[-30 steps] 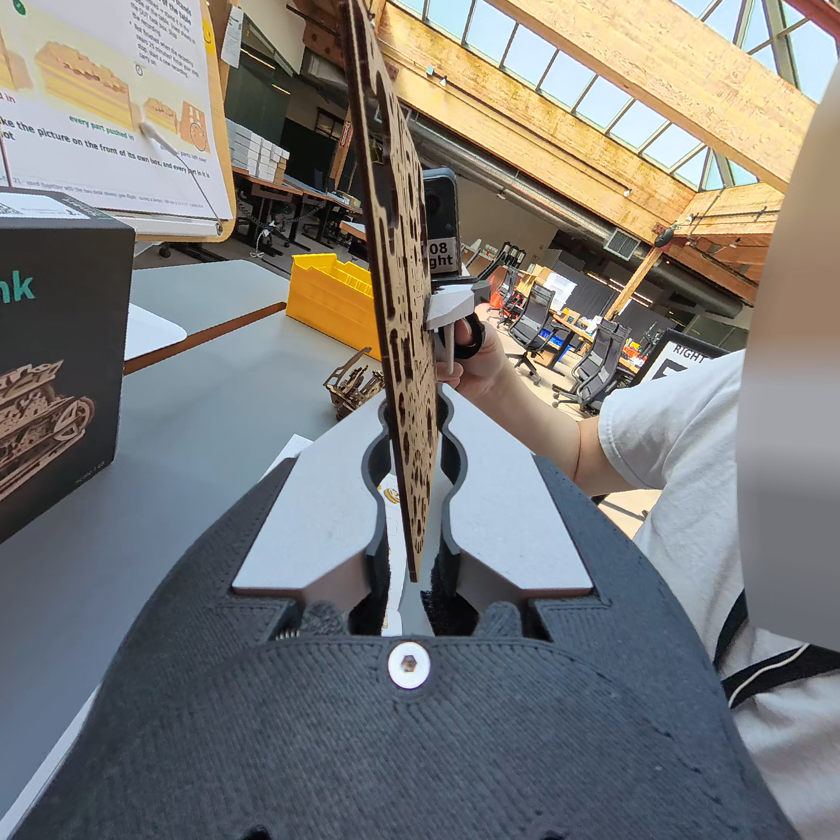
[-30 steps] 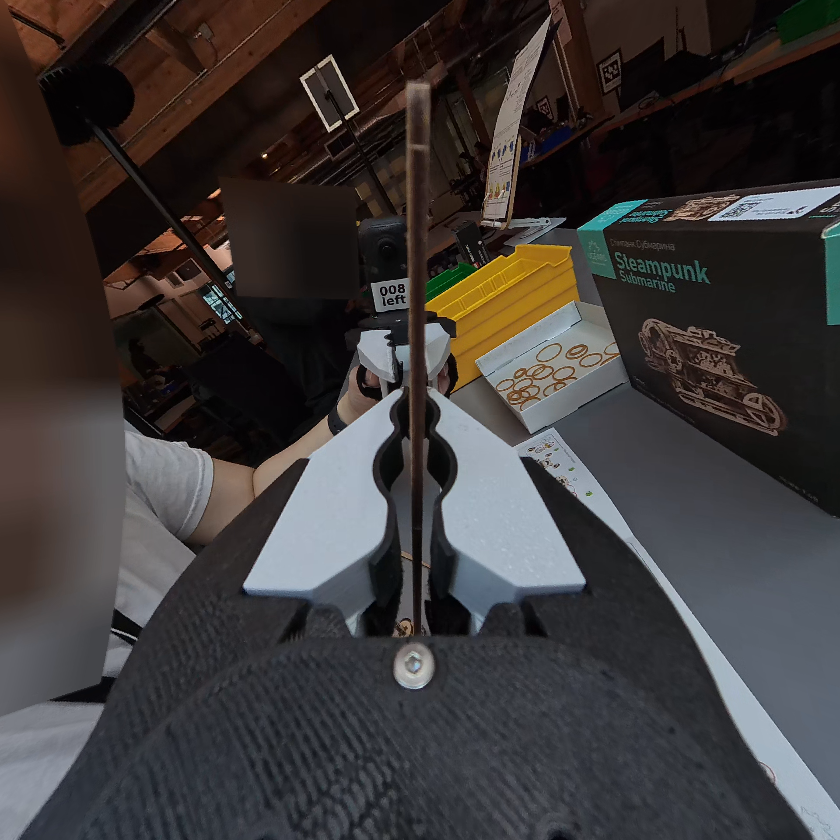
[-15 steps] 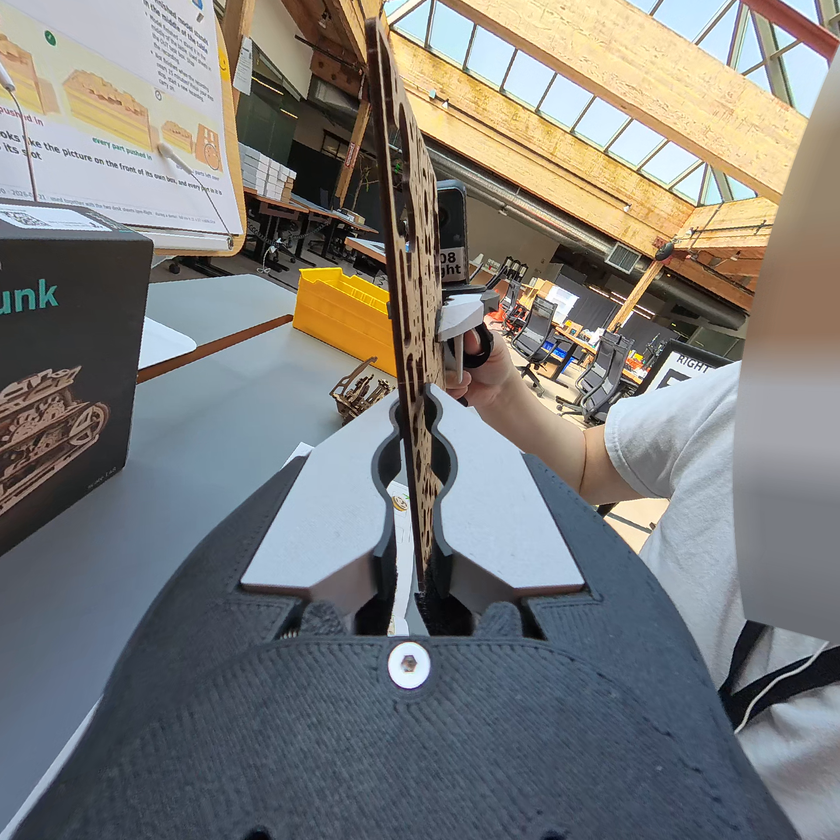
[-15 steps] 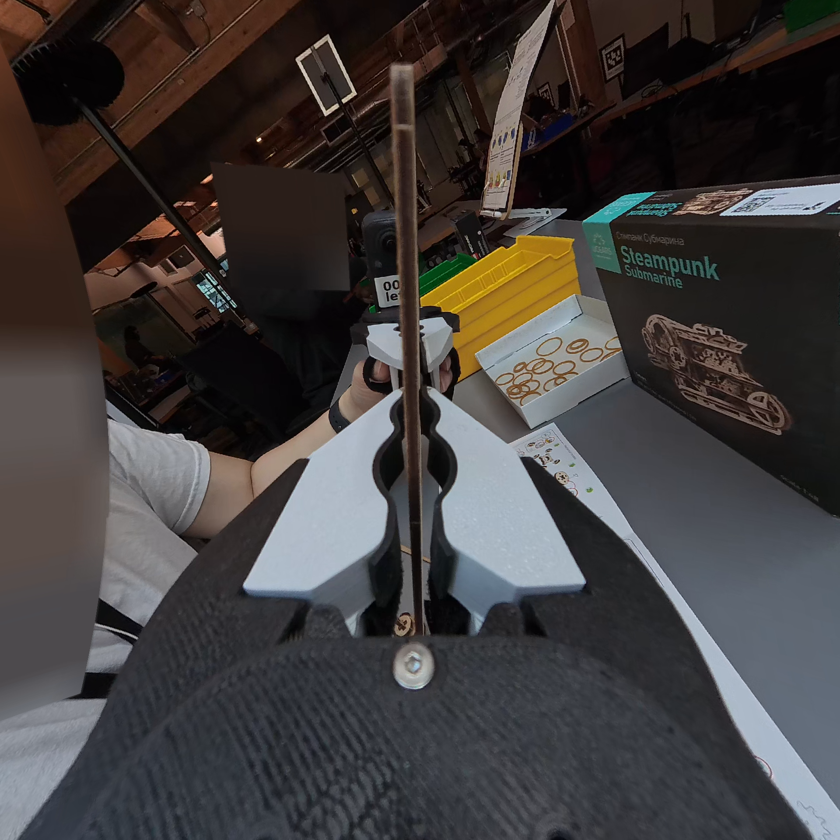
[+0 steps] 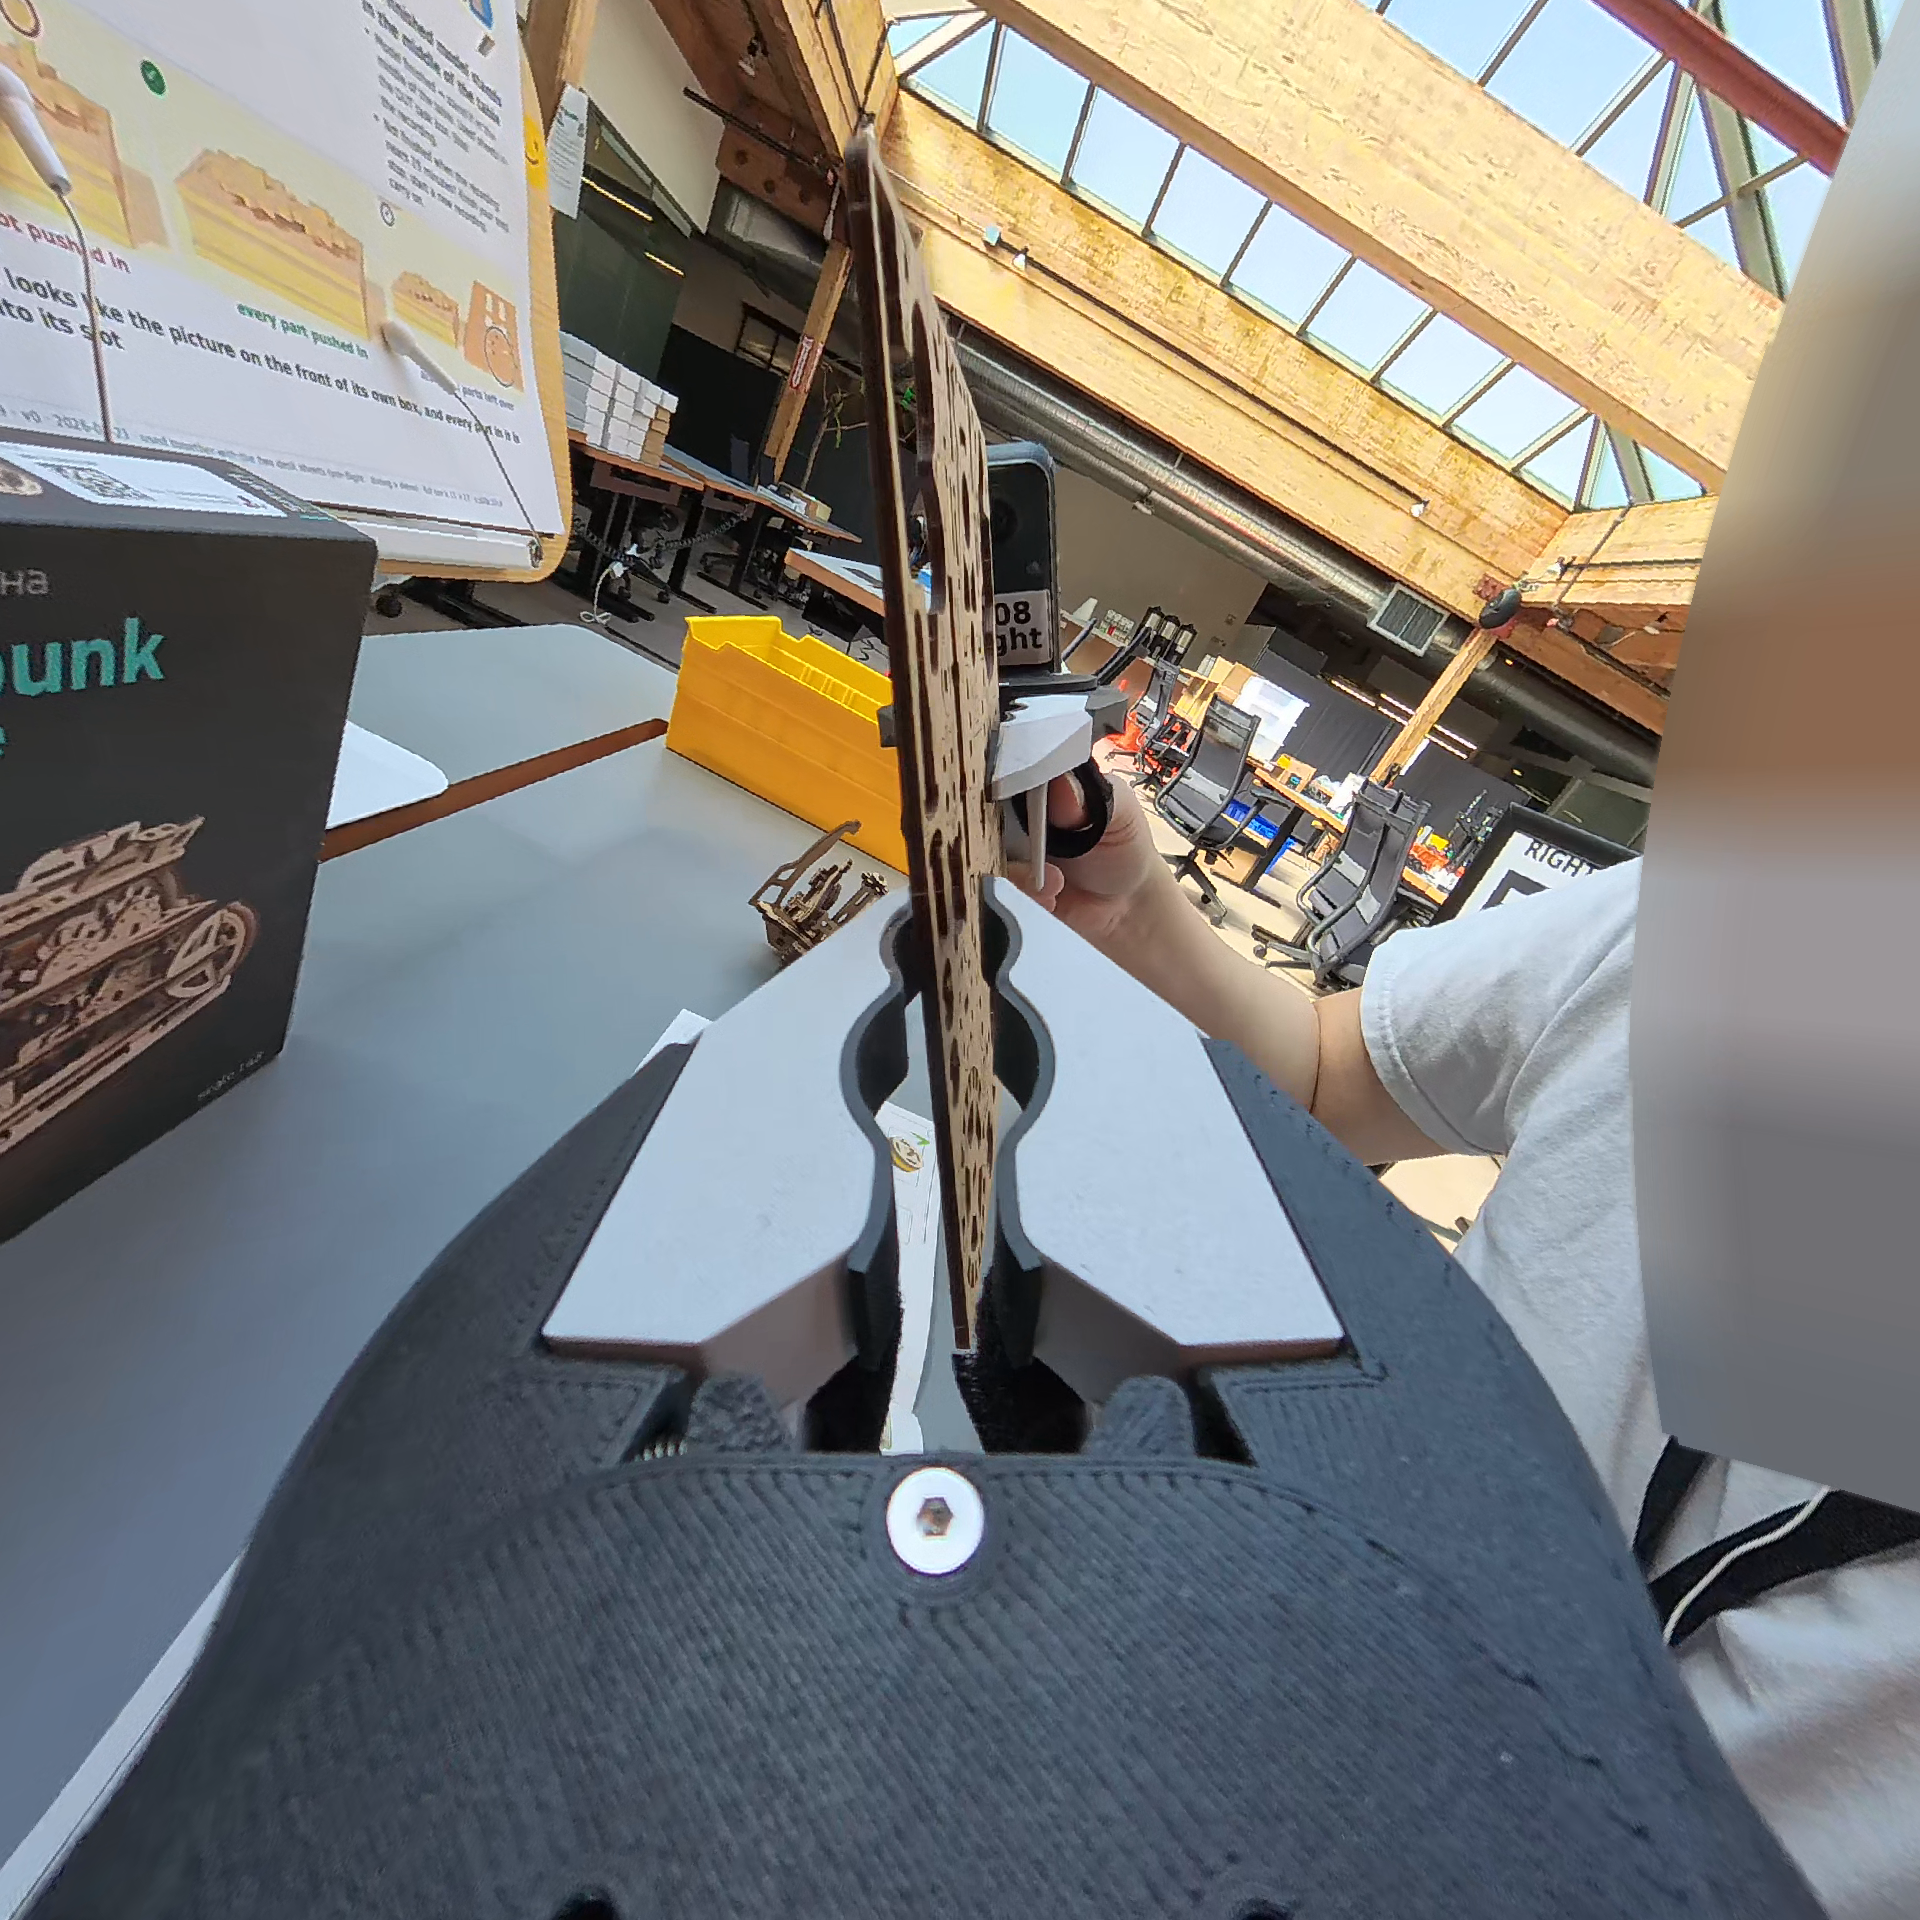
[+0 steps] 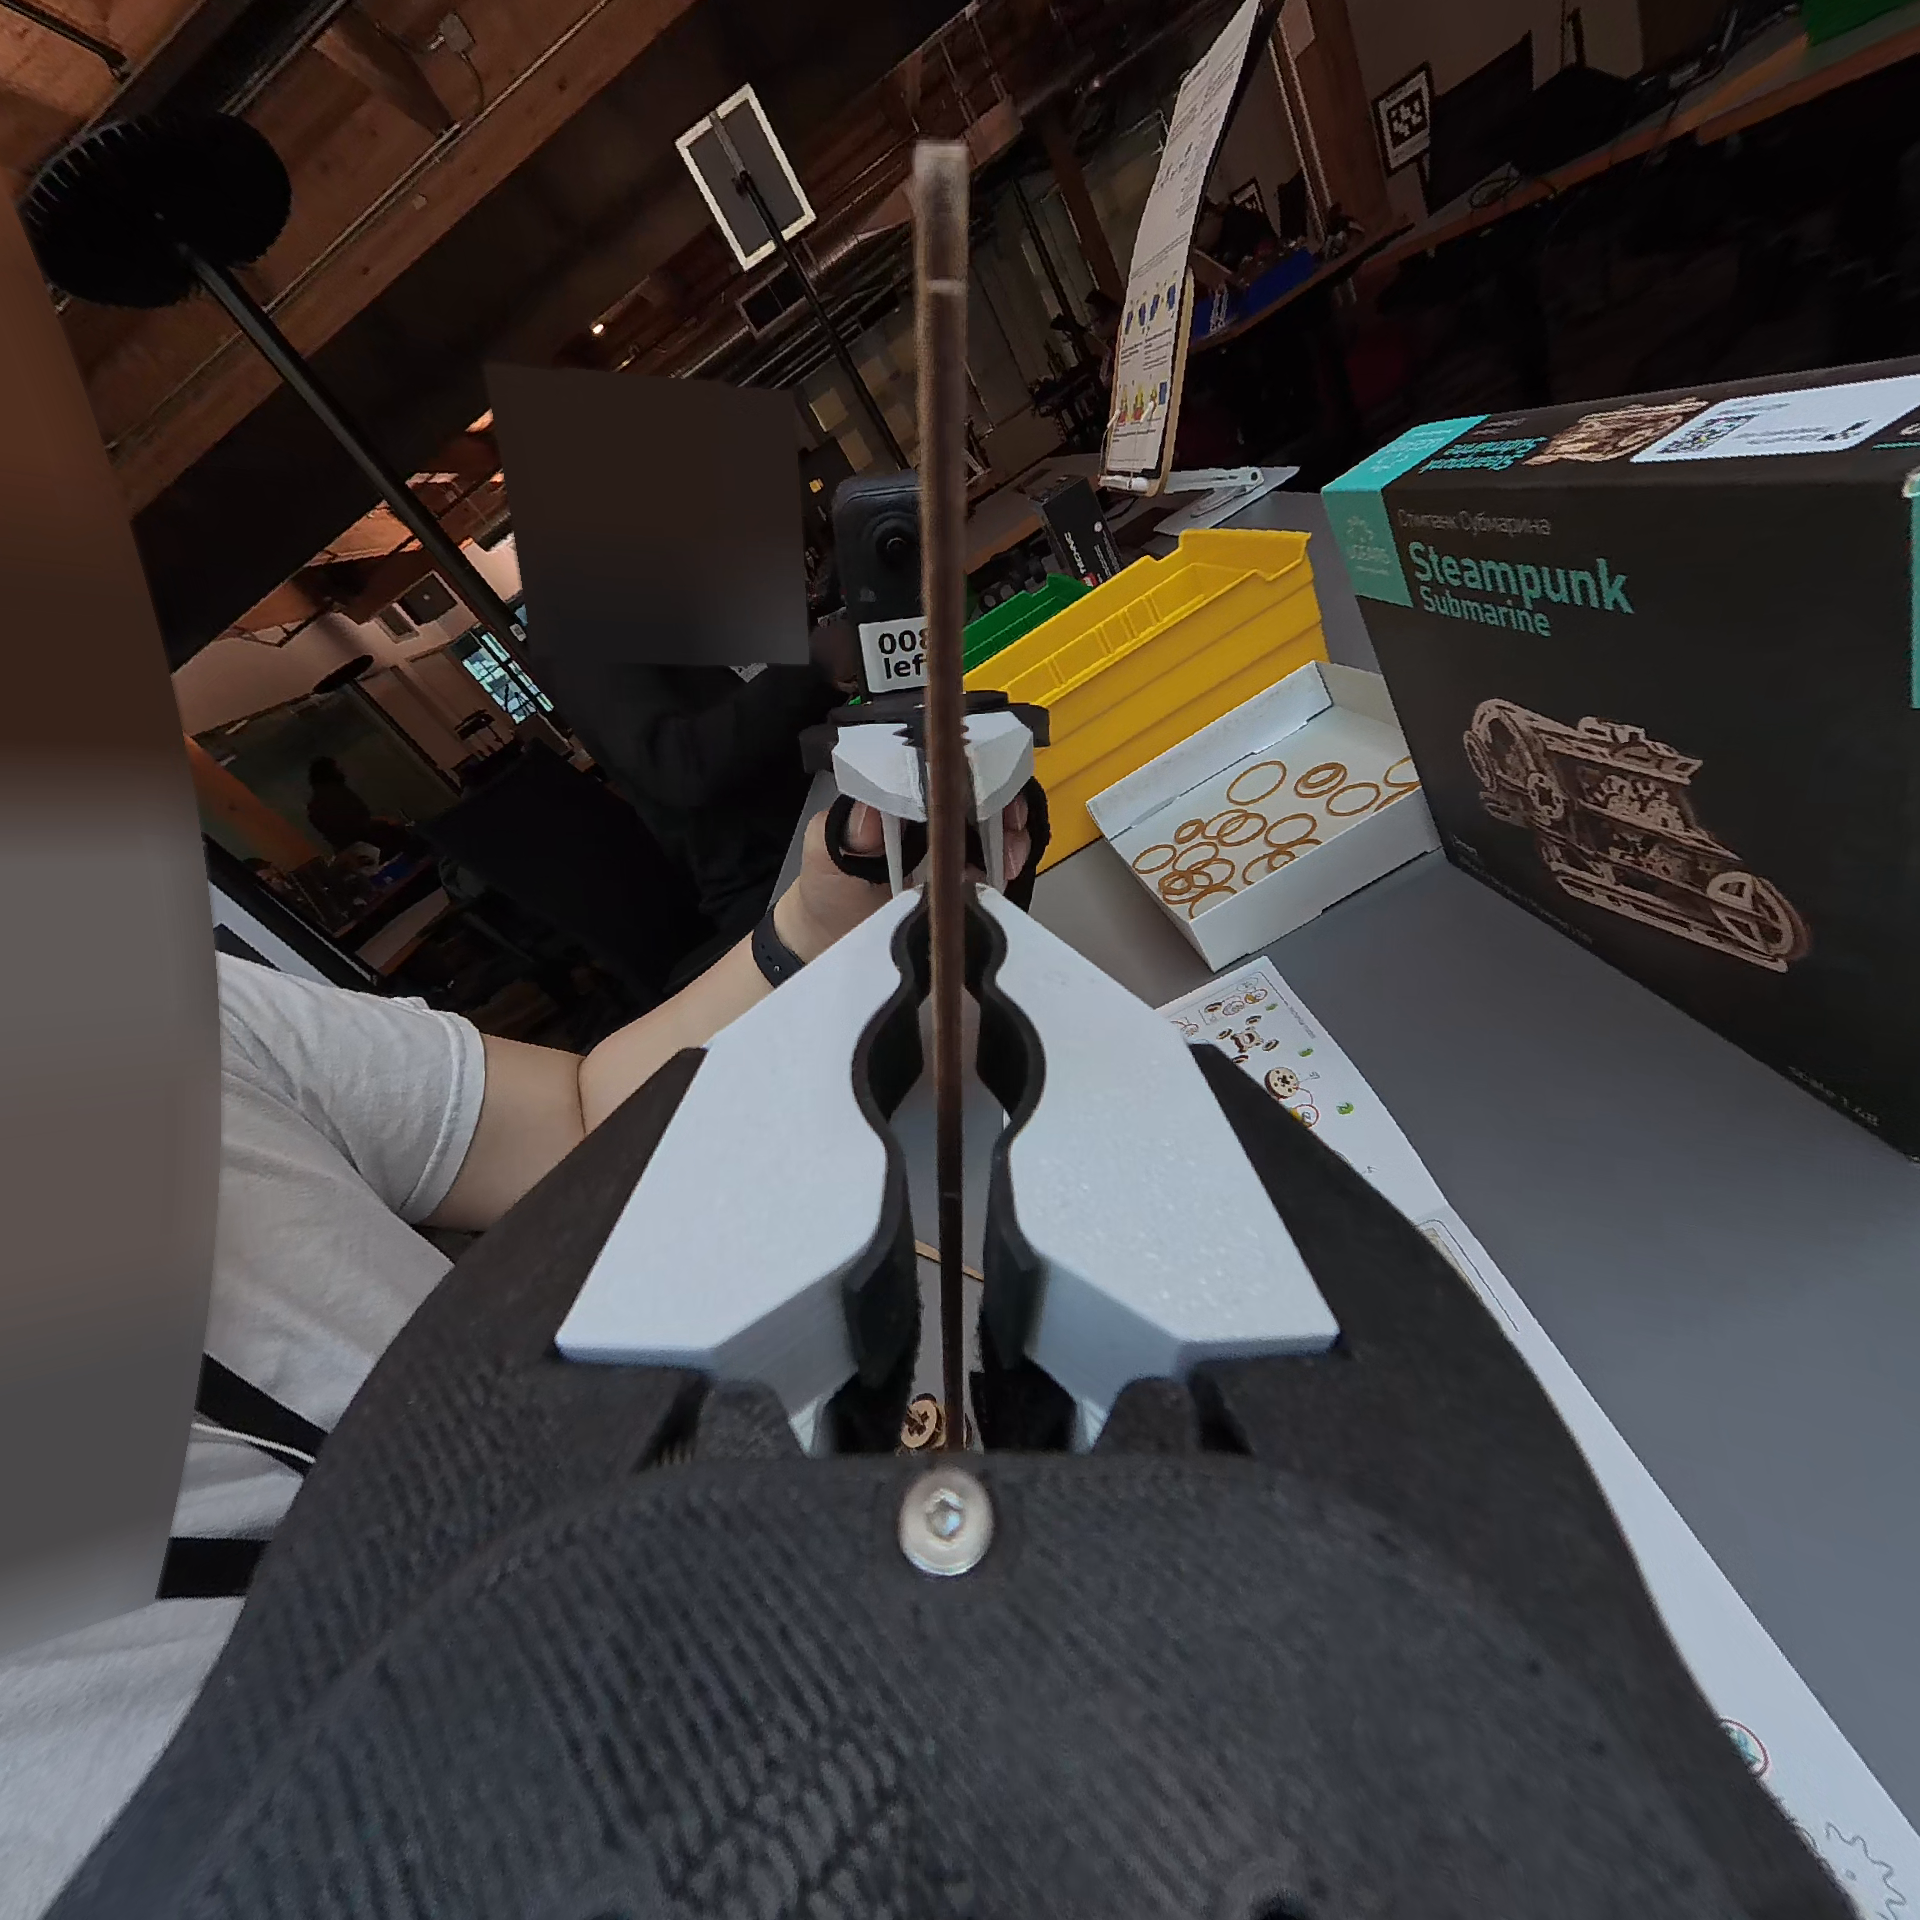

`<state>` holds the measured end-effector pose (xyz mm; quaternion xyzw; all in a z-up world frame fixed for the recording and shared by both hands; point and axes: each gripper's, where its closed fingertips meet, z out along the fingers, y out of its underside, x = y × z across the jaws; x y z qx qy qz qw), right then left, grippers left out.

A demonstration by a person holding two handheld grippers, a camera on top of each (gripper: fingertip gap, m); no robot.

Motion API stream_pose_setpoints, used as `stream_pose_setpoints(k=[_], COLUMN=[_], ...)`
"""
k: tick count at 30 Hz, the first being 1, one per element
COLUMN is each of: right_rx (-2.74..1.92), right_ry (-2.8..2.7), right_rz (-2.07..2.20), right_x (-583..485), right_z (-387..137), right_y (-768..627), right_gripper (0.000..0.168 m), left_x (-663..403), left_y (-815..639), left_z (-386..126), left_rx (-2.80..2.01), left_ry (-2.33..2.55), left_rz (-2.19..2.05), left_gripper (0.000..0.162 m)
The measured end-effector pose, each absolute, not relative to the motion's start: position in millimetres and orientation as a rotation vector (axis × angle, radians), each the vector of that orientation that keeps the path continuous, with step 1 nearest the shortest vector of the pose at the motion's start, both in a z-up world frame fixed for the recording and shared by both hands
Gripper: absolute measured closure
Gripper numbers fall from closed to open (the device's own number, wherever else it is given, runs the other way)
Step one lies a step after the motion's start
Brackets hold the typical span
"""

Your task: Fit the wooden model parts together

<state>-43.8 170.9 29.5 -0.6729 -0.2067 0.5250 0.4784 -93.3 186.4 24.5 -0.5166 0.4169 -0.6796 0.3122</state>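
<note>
Brown laser-patterned wooden sheet [image 5: 940, 665], yellow bin [image 5: 774, 717], black box [image 6: 1662, 717].

The sheet [image 5: 940, 665] stands upright on edge above the table [image 5: 499, 997], held between the left gripper [image 5: 945, 914] at one end and the right gripper [image 6: 943, 925] at the other, the two facing each other. In the right wrist view the booklet [image 6: 1455, 1247] lies on the table below the sheet; right of it stands the box [image 6: 1662, 727], with the tray [image 6: 1247, 831] of rings and the bin [image 6: 1143, 644] farther back. A small model [image 5: 816, 899] sits before the bin.
</note>
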Motion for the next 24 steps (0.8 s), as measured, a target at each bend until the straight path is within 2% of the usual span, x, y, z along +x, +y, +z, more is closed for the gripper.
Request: stream_pose_setpoints(k=[17, 24], right_rx=[-1.638, -1.647], right_ry=[-0.479, -0.479], right_rz=[1.277, 1.261], right_x=[-38.6, -37.9], right_z=[30.4, 28.2], right_y=[173.7, 175.3], right_gripper=[0.167, 0.167], left_x=[-95.4, -95.2], left_y=[194.4, 201.0], left_z=[20.9, 17.8], left_rx=[-1.392, -1.42], left_ry=[1.063, 1.062], left_rz=[-1.787, -1.689], left_gripper=[0.156, 0.152])
